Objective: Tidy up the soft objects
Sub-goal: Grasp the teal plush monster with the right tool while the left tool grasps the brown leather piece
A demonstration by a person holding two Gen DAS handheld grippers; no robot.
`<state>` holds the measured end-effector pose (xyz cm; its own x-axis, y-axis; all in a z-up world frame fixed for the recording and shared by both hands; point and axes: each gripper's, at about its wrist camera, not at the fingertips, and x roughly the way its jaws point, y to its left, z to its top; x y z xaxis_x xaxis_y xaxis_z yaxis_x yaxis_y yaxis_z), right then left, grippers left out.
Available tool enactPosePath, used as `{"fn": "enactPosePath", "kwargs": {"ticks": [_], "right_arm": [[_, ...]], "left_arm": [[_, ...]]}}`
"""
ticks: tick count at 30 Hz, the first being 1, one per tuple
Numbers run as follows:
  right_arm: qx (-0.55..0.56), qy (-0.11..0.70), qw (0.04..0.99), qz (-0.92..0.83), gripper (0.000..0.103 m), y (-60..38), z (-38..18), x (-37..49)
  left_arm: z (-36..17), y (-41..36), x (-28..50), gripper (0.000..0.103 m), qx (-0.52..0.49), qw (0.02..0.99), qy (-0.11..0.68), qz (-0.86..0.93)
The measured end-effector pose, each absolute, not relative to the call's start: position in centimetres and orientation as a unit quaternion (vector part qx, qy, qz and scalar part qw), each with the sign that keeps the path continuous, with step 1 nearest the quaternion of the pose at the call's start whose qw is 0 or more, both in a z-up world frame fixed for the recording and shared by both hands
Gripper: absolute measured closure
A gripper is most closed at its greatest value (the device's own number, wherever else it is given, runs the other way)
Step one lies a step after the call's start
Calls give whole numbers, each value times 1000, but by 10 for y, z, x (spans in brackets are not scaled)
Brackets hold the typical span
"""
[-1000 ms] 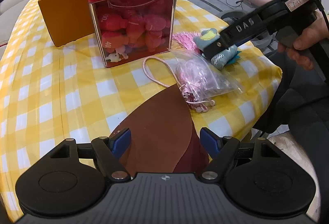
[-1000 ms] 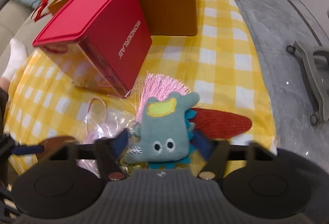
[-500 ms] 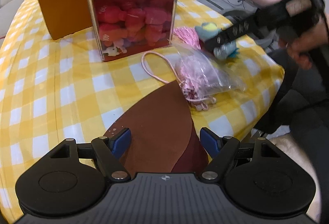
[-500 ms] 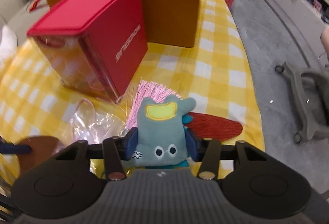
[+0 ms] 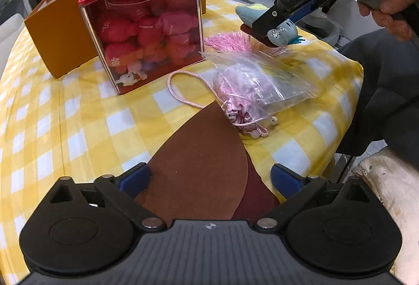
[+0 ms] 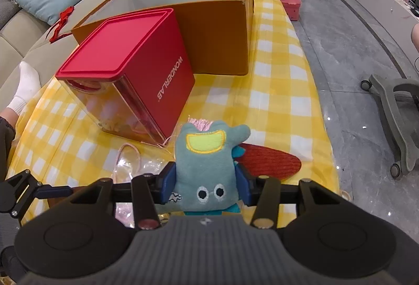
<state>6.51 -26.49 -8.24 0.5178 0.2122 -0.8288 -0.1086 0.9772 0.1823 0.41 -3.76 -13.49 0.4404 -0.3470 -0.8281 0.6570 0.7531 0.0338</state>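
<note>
The right hand-held gripper (image 6: pixel 205 186) is clenched on the plush toy (image 6: pixel 207 167), held just off the worktop (image 6: pixel 275 101) in front of the red box (image 6: pixel 146 62), the toy's long axis pointing toward the open orange box (image 6: pixel 214 31) behind it. The left hand-held gripper (image 5: pixel 209 177), its jaws just widened and released, straddles a brown felt piece (image 5: pixel 199 162), farther from the orange box.

One plush monster (image 6: pixel 207 169), one red-lidded box (image 5: pixel 146 23), one orange box (image 6: pixel 217 31), one plastic bag (image 5: pixel 259 78), one pink tassel (image 5: pixel 230 41).
</note>
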Motion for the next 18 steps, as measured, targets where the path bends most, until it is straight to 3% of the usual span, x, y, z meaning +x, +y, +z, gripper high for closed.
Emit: {"fn": "enactPosePath", "kwargs": {"ticks": [18], "right_arm": [[63,495,860,109,54,-265,-87,66]], "left_arm": [[-140,-25,17,0,130,850,431,-274]]}}
